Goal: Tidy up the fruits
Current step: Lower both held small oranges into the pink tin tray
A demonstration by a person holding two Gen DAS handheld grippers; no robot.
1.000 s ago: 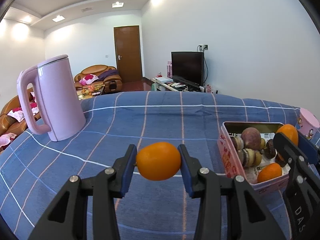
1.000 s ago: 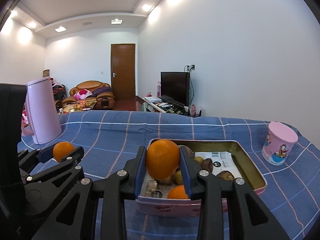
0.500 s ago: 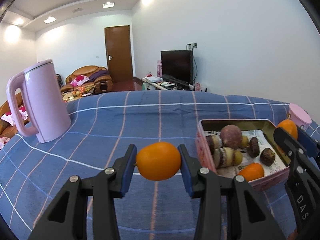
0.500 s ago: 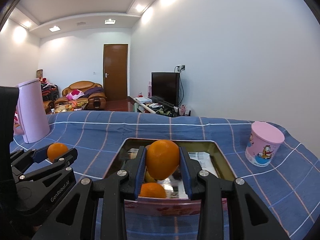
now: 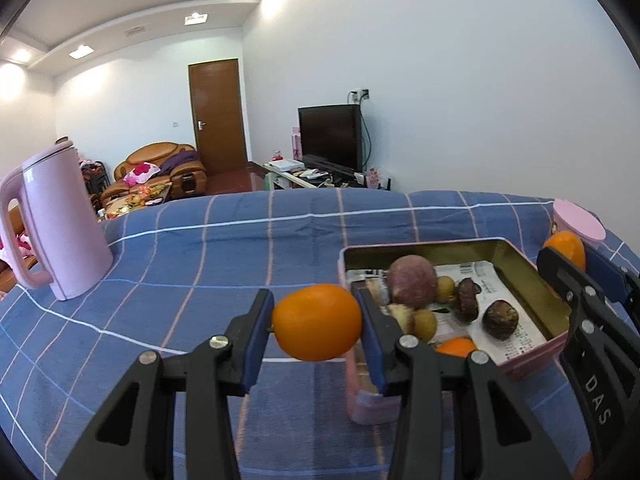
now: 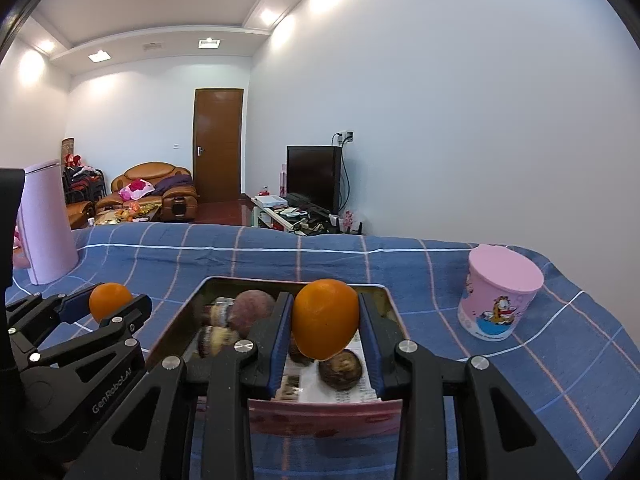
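Left wrist: smooth oval orange (image 5: 317, 323), rectangular tin (image 5: 524, 276)

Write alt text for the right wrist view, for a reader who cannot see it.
The right gripper holds an orange above a pink tin of mixed fruit lined with printed paper, on a blue checked tablecloth. At left, the left gripper clamps a second orange. A pink cartoon cup stands at right, a pink kettle far left.
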